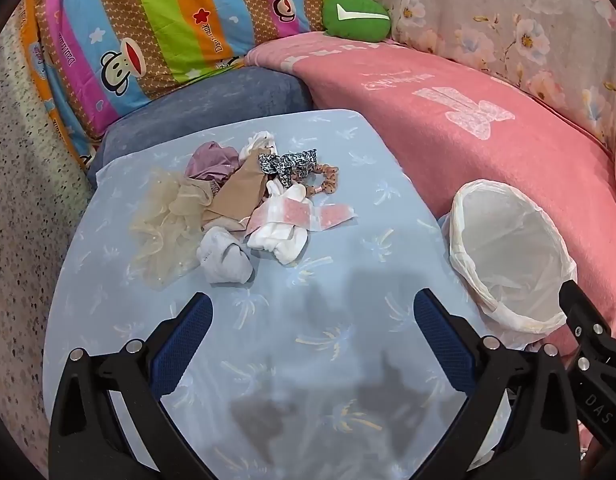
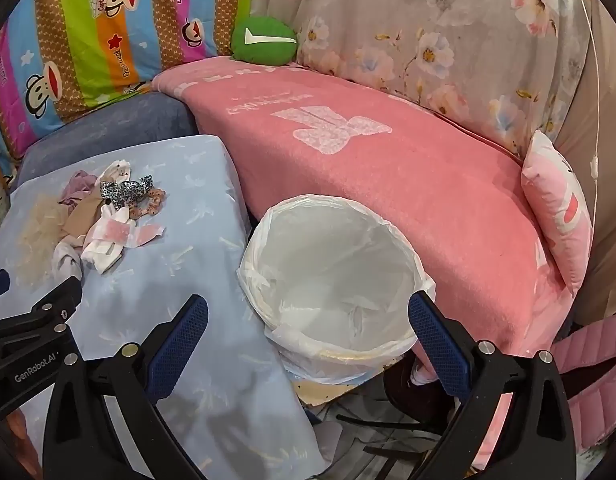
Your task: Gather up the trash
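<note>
A pile of fabric scraps and socks [image 1: 236,204] lies on the light blue table cover [image 1: 308,360]; it also shows in the right wrist view [image 2: 104,216]. A bin lined with a white plastic bag [image 1: 508,256] stands right of the table, its inside empty [image 2: 332,292]. My left gripper [image 1: 312,304] is open and empty above the table, short of the pile. My right gripper [image 2: 308,308] is open and empty, over the near rim of the bin.
A pink blanket [image 2: 388,168] covers the sofa behind the bin. A green cushion [image 1: 356,14] and a striped cartoon quilt [image 1: 148,28] lie at the back. A pink pillow [image 2: 556,208] sits at the right. Cardboard and cables [image 2: 348,408] lie below the bin.
</note>
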Tool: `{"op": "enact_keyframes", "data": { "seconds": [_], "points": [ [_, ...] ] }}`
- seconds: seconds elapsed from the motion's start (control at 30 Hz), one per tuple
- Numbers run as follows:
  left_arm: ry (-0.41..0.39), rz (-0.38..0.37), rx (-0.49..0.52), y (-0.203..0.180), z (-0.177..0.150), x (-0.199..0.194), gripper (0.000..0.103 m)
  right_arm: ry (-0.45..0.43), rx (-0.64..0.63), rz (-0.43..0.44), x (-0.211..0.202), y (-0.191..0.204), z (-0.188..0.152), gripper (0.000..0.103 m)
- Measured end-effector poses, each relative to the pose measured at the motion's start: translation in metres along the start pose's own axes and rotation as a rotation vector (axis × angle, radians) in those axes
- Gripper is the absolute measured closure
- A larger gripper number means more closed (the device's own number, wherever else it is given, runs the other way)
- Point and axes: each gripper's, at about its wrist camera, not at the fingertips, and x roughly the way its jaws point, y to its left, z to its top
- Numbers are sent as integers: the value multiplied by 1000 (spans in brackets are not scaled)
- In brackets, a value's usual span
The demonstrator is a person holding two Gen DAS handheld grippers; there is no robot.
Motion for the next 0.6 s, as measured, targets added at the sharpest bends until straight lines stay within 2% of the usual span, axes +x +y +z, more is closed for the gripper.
{"op": "enact_keyframes", "data": {
  "seconds": [0.6],
  "points": [
    [-12,5,3,1,3,-12,7,-23,16,4,-12,-6,1,6]
  ]
}}
